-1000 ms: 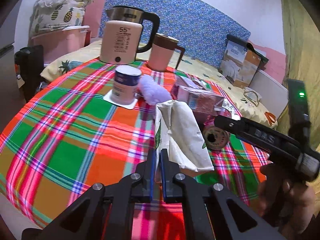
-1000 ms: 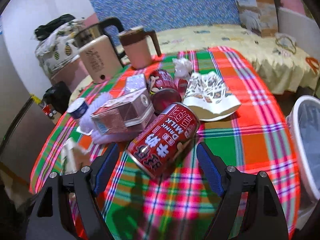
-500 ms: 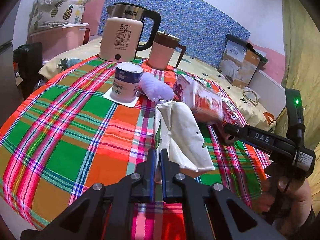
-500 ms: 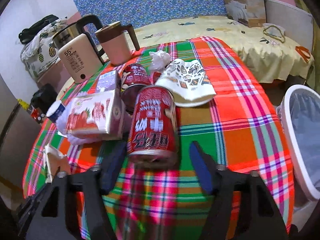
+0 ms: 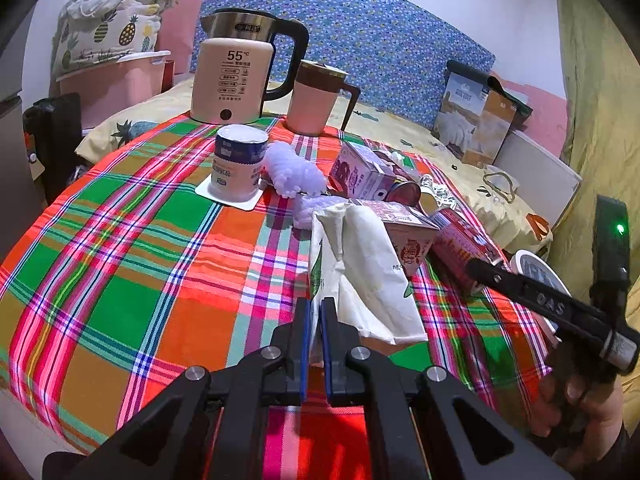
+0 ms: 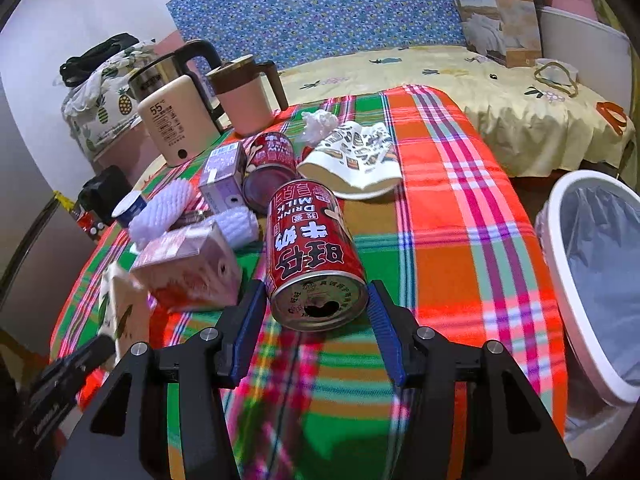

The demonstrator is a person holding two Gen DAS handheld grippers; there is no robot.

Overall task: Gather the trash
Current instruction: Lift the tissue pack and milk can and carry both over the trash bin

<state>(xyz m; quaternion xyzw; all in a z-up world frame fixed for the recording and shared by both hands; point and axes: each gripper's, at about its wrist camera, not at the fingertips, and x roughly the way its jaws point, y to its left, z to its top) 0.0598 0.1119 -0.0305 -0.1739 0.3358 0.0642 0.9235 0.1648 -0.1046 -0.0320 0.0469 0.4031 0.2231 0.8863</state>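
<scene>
My right hand-held gripper (image 6: 316, 312) has just been closing and its blue pads now clamp the red milk can (image 6: 314, 256) by its sides, low in the frame's centre. The can's long axis runs straight away from me, opened end toward the camera. The lined bin (image 6: 592, 280) sits at the right edge, beside the tabletop (image 6: 460, 240). My left hand-held gripper (image 5: 314, 344) is shut on the white paper bag (image 5: 360, 276).

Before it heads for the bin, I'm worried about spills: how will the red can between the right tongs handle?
The red can lies on its side, so it would probably roll if nudged. Its opened end faces the right tongs, so it is likely near empty and light. Thin metal may dent under a hard squeeze.
</scene>
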